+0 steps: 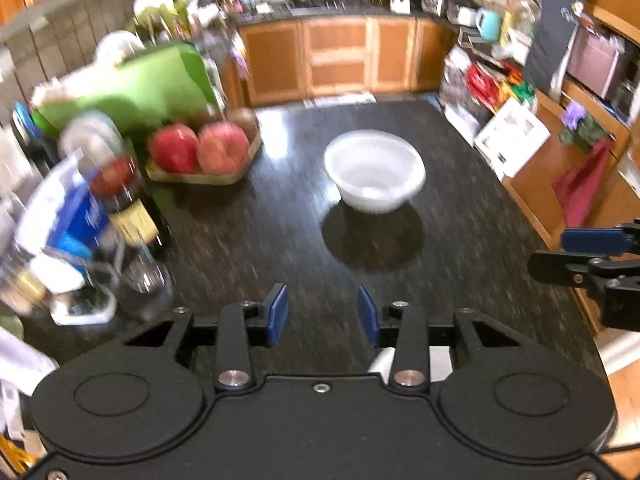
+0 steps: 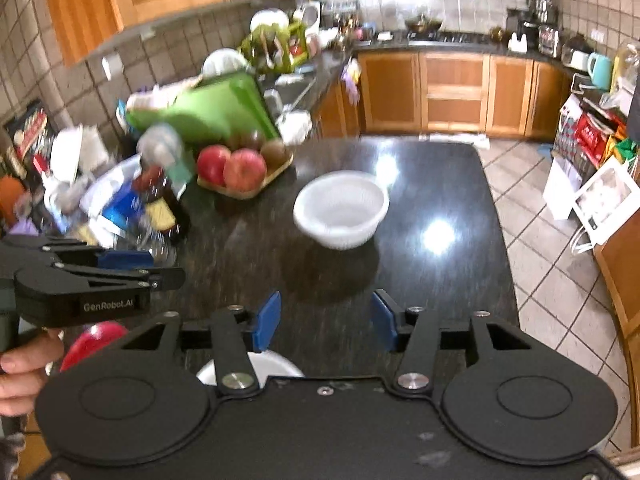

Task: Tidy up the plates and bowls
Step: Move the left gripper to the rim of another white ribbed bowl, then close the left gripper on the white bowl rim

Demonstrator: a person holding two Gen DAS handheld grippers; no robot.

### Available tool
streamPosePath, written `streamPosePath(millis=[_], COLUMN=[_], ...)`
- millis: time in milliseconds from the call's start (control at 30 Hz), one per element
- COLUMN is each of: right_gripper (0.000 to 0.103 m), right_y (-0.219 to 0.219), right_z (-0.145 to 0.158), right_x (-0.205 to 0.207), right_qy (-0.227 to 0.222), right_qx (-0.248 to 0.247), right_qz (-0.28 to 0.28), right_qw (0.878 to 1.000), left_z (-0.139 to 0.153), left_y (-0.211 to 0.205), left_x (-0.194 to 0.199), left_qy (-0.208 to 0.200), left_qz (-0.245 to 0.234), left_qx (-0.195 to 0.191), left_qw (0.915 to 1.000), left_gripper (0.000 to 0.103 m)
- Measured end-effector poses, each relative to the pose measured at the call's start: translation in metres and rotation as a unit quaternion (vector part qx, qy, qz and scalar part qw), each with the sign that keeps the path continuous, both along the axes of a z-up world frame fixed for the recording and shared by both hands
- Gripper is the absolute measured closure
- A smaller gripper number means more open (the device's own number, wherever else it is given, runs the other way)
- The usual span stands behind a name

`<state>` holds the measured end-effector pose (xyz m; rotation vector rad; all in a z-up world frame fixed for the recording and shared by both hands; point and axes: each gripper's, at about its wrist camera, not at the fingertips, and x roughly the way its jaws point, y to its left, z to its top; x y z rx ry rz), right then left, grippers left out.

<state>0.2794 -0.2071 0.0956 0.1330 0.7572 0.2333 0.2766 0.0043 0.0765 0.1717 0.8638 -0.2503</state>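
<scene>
On the dark counter ahead of your left gripper, a white bowl sits upright near the middle, well apart from the blue pads. Your left jaws stand released with nothing between them. Left of the bowl, a tray holds two apples, with a green board behind and blurred bottles closer to you. Your right gripper pokes in at the right edge, seen side-on.

From the right wrist, you see the same bowl ahead of your right gripper, whose jaws are also released and hold nothing. Only this view shows a white rim and a red object just under the gripper, near you; what they are is unclear. It also shows your left gripper from the side and your hand on its handle.
</scene>
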Motion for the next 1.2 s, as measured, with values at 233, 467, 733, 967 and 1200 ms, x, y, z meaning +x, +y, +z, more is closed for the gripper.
streamPosePath(millis=[233, 467, 733, 967, 1200], right_gripper=[0.043, 0.043, 0.043, 0.054, 0.063], right_y=[-0.011, -0.027, -0.026, -0.024, -0.02], right_z=[0.002, -0.007, -0.022, -0.047, -0.074], right_x=[0.038, 0.082, 0.132, 0.168, 0.199], right_qy=[-0.015, 0.019, 0.051, 0.057, 0.078], right_qx=[0.013, 0.04, 0.008, 0.005, -0.004], right_qz=[-0.046, -0.069, -0.063, -0.048, -0.041], right_qw=[0.999, 0.997, 0.997, 0.997, 0.996], left_z=[0.005, -0.001, -0.01, -0.033, -0.05], left_y=[-0.019, -0.026, -0.034, -0.035, -0.043], left_x=[0.035, 0.072, 0.11, 0.144, 0.16], left_qy=[-0.005, 0.005, 0.02, 0.041, 0.041], left_qz=[-0.007, 0.004, 0.014, 0.022, 0.02], left_qx=[0.003, -0.005, 0.008, -0.001, 0.01], left_qw=[1.0, 1.0, 0.9997, 0.9989, 0.9989], left_gripper=[0.053, 0.053, 0.053, 0.054, 0.054])
